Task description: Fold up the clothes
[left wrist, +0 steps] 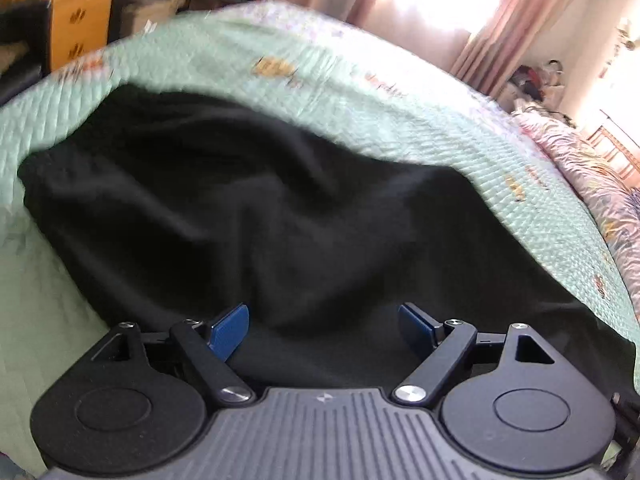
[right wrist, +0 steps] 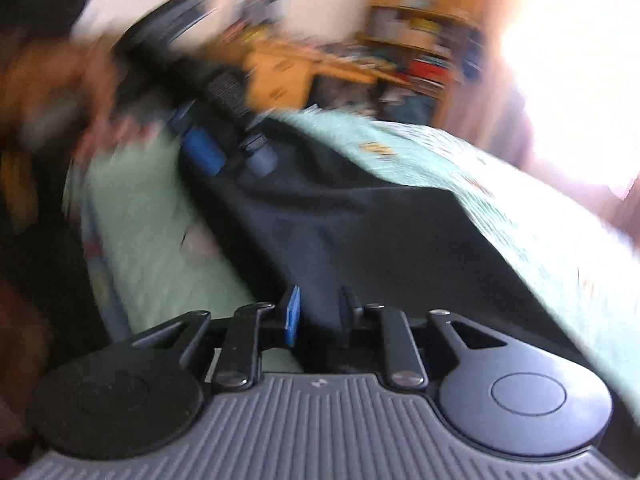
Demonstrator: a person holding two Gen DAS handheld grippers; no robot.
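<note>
A black garment (left wrist: 248,208) lies spread and wrinkled on a mint green quilt (left wrist: 400,112) covering the bed. My left gripper (left wrist: 322,326) hovers over the garment's near part, open wide, with nothing between its blue pads (left wrist: 228,332). The right wrist view is blurred by motion. There my right gripper (right wrist: 320,314) sits above the near edge of the black garment (right wrist: 380,232), its fingers a narrow gap apart with dark cloth showing behind the gap. The left gripper (right wrist: 230,156) appears at the garment's far end, held by a hand (right wrist: 60,92).
A wooden chest of drawers (left wrist: 80,12) stands beyond the bed at the upper left. Pink curtains (left wrist: 500,20) hang by a bright window. A floral blanket (left wrist: 592,176) lies at the bed's right side. Wooden shelves (right wrist: 420,40) full of items stand behind the bed.
</note>
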